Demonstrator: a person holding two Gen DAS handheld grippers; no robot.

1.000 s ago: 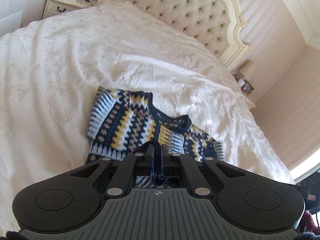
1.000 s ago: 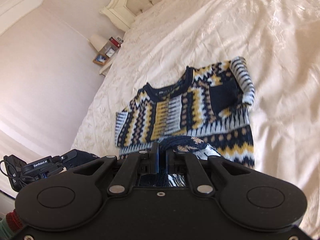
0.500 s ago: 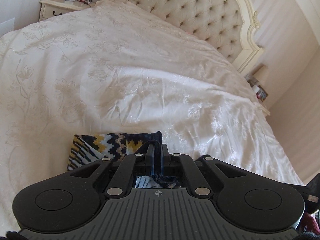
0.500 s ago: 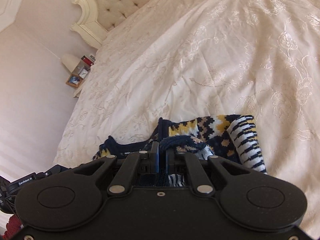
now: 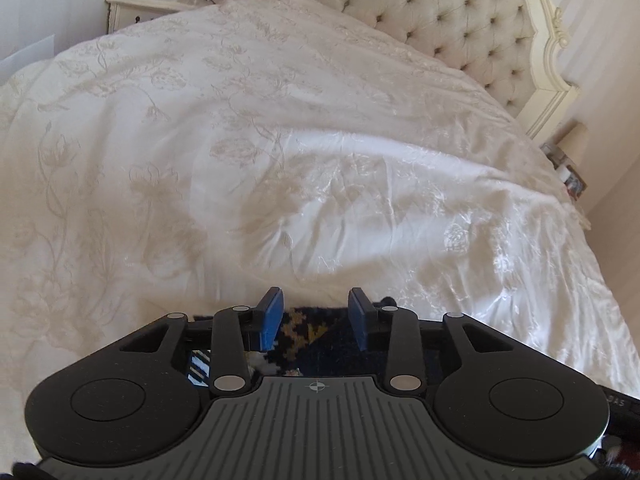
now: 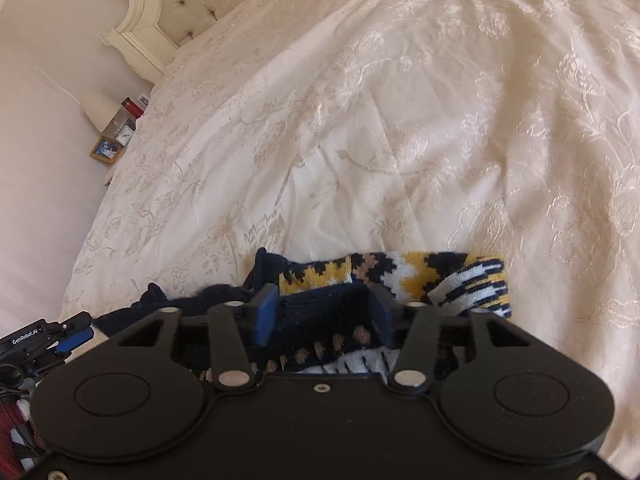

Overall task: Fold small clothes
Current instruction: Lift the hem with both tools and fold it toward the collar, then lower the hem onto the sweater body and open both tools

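I am holding the left gripper (image 5: 316,316) with its jaws spread apart, nothing between them; the patterned knit sweater (image 5: 304,330) is lying just beneath, at the lower centre of the frame. The right gripper (image 6: 326,312) is likewise standing wide, with the sweater (image 6: 400,276) bunched under it on the embroidered bedspread (image 6: 400,120).

Risk, as I am judging it: the released fold is looking thick and loose, so the knit may be springing back or catching on a finger as I lift away.

Legible writing: "GenRobot.AI" on the black device (image 6: 30,336) at lower left.
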